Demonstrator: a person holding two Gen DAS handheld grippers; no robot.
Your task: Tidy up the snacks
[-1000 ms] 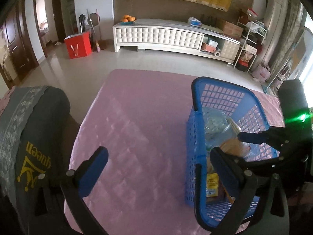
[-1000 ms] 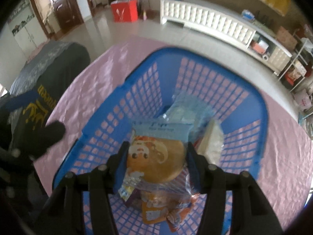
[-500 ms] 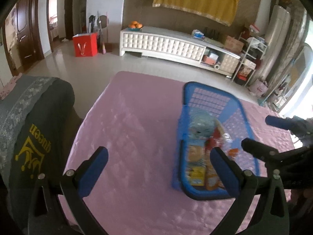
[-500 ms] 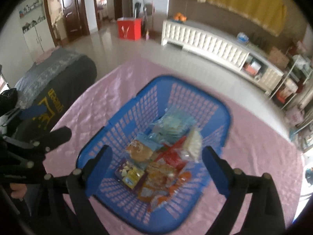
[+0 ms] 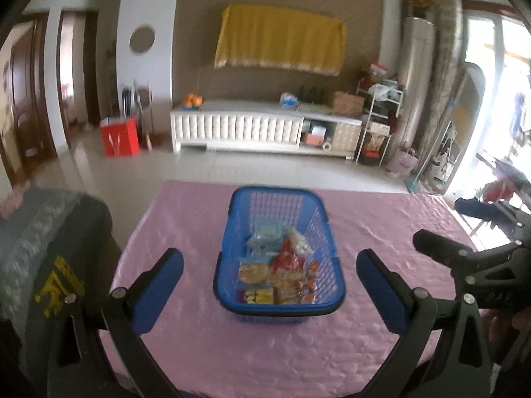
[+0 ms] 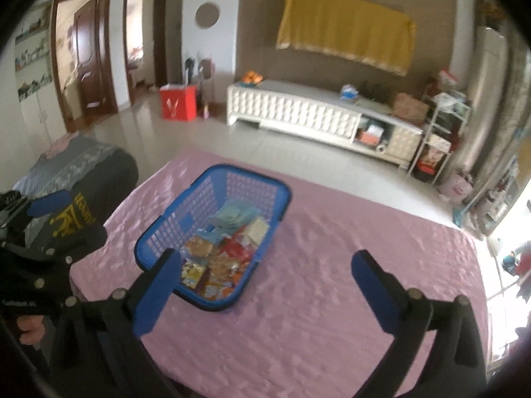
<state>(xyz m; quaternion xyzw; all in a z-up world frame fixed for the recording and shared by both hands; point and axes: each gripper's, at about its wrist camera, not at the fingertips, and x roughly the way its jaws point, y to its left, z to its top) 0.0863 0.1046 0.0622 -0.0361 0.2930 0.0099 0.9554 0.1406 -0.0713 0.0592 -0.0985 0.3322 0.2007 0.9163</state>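
Observation:
A blue plastic basket [image 5: 327, 229] stands on the pink tablecloth [image 5: 186, 335] and holds several snack packets [image 5: 275, 272]. It also shows in the right wrist view [image 6: 179, 219], with the snack packets [image 6: 225, 252] inside. My left gripper [image 5: 270, 265] is open and empty, held back from the basket near the table's front edge. My right gripper [image 6: 264, 262] is open and empty, to the right of the basket and above the cloth. The right gripper also shows at the right edge of the left wrist view [image 5: 458, 229].
A dark cushioned chair [image 5: 49, 258] with yellow lettering stands at the table's left. Beyond the table lie a tiled floor, a white low cabinet [image 5: 252, 126], a red bag [image 5: 119, 139] and shelving at the right [image 5: 378, 129].
The right gripper let go of the round snack packet into the basket and opened. Both grippers pulled up and back, so the basket now looks smaller and farther.

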